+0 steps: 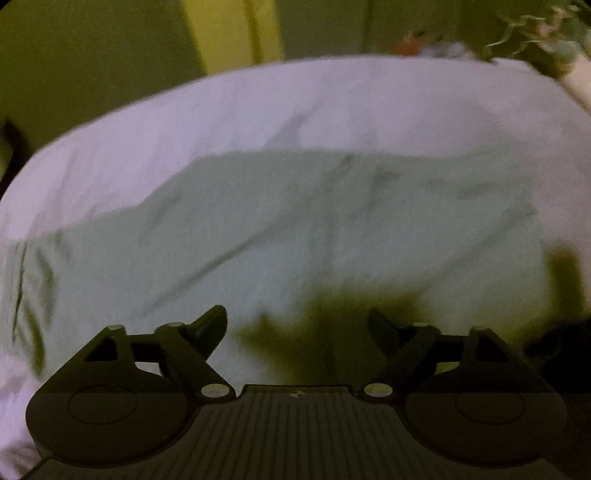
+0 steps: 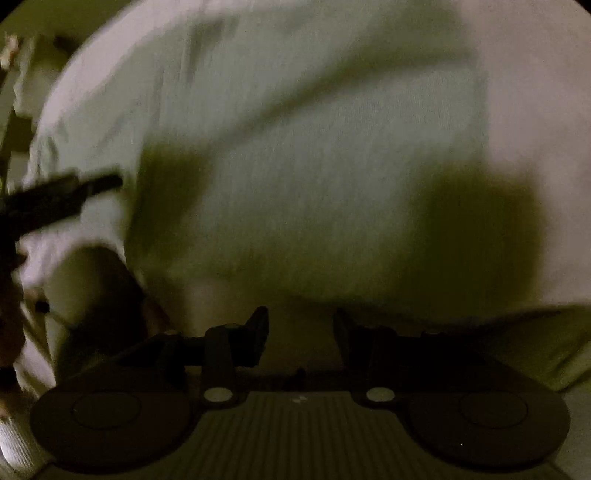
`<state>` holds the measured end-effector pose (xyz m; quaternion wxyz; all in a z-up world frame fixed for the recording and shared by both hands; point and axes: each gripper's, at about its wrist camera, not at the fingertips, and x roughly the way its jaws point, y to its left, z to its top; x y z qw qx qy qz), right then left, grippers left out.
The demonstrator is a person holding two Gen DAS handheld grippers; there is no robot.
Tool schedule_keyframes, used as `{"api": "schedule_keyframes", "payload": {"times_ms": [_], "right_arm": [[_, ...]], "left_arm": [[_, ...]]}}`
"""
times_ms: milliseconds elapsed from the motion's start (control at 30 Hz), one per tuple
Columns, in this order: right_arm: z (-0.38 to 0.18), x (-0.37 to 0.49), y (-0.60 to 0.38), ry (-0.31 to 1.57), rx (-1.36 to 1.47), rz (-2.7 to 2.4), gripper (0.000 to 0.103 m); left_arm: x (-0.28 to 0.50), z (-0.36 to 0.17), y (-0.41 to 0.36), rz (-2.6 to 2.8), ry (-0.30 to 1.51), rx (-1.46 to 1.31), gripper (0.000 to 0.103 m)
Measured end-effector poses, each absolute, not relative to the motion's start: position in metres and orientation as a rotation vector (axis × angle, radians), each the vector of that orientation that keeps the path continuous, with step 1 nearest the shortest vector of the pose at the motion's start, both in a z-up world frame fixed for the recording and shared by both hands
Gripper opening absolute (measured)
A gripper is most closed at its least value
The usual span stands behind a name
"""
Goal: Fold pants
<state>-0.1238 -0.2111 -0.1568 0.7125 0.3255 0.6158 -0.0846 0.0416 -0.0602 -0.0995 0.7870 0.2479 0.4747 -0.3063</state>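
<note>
The pants lie spread across the frame's middle for folding; the left gripper hangs spread above them, while the right gripper, half-narrowed, pinches nothing.

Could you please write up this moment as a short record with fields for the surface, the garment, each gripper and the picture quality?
surface: pale lavender sheet over a bed or table
garment: pale grey-green pants spread flat on the sheet, creased
left gripper: jaws wide apart above the pants, nothing between them
right gripper: jaws partly closed near the near edge of the cloth, no grip visible
background: leafy plant beyond the far edge
picture quality: dim and motion-blurred
</note>
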Motion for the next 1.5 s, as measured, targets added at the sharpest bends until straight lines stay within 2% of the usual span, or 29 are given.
{"api": "schedule_keyframes", "payload": {"times_ms": [33, 100, 133, 200, 300, 333, 400, 533, 600, 633, 667, 833, 967, 1067, 1133, 1167, 1233, 1267, 1300, 1433, 1467, 1500], "right_arm": [[-0.146, -0.123, -0.227, 1.315, 0.731, -0.226, 0.049], [-0.123, -0.124, -0.263, 1.204, 0.755, -0.327, 0.076], [-0.116, -0.122, -0.281, 1.17, 0.768, -0.374, 0.08], [-0.112, -0.116, -0.321, 1.099, 0.85, -0.431, 0.081], [-0.132, -0.099, -0.365, 1.097, 1.042, -0.479, 0.08], [-0.14, -0.093, -0.373, 1.104, 1.092, -0.477, 0.078], [-0.147, -0.082, -0.379, 1.125, 1.151, -0.457, 0.057], [-0.145, -0.065, -0.386, 1.152, 1.131, -0.431, 0.054], [-0.143, -0.06, -0.388, 1.166, 1.128, -0.445, 0.032], [-0.145, -0.054, -0.388, 1.166, 1.11, -0.439, 0.025], [-0.148, -0.051, -0.386, 1.189, 1.081, -0.454, 0.012], [-0.169, -0.043, -0.381, 1.274, 1.011, -0.45, 0.009], [-0.135, -0.045, -0.387, 1.087, 0.977, -0.47, 0.0], [-0.111, -0.035, -0.387, 0.93, 0.938, -0.444, 0.0], [-0.115, -0.026, -0.386, 0.995, 0.908, -0.456, 0.001], [-0.116, -0.026, -0.383, 1.018, 0.871, -0.467, 0.005], [-0.115, -0.031, -0.378, 1.07, 0.845, -0.482, 0.021], [-0.112, -0.038, -0.376, 1.086, 0.851, -0.489, 0.04], [-0.112, -0.045, -0.374, 1.094, 0.871, -0.493, 0.052], [-0.137, -0.048, -0.367, 1.215, 0.966, -0.483, 0.055], [-0.142, -0.047, -0.367, 1.222, 0.968, -0.488, 0.052], [-0.145, -0.043, -0.37, 1.21, 0.974, -0.49, 0.04]], "left_arm": [[0.035, -0.099, -0.067, -0.696, 1.008, 0.54, 0.094], [0.019, -0.109, -0.087, -0.75, 0.992, 0.602, 0.094], [0.01, -0.117, -0.095, -0.768, 0.986, 0.636, 0.093], [-0.005, -0.135, -0.108, -0.778, 0.98, 0.729, 0.091], [-0.025, -0.158, -0.12, -0.777, 0.973, 0.842, 0.091], [-0.029, -0.164, -0.122, -0.772, 0.976, 0.866, 0.091], [-0.033, -0.17, -0.122, -0.768, 0.97, 0.885, 0.092], [-0.03, -0.168, -0.117, -0.784, 0.975, 0.882, 0.096], [-0.023, -0.17, -0.118, -0.787, 0.989, 0.872, 0.098], [-0.023, -0.17, -0.118, -0.788, 1.001, 0.869, 0.098], [-0.022, -0.168, -0.118, -0.792, 1.006, 0.863, 0.098], [-0.017, -0.168, -0.114, -0.805, 1.005, 0.853, 0.098], [-0.013, -0.166, -0.11, -0.803, 1.017, 0.818, 0.098], [-0.011, -0.169, -0.111, -0.803, 1.025, 0.813, 0.099], [-0.011, -0.168, -0.109, -0.81, 1.018, 0.816, 0.099], [-0.011, -0.168, -0.107, -0.81, 1.019, 0.815, 0.099], [-0.01, -0.167, -0.107, -0.811, 1.023, 0.809, 0.099], [-0.009, -0.169, -0.108, -0.811, 1.024, 0.809, 0.1], [-0.009, -0.17, -0.108, -0.811, 1.025, 0.808, 0.1], [-0.009, -0.17, -0.107, -0.813, 1.025, 0.805, 0.101], [-0.009, -0.168, -0.106, -0.813, 1.026, 0.805, 0.101], [-0.01, -0.168, -0.106, -0.812, 1.026, 0.81, 0.101]]}}
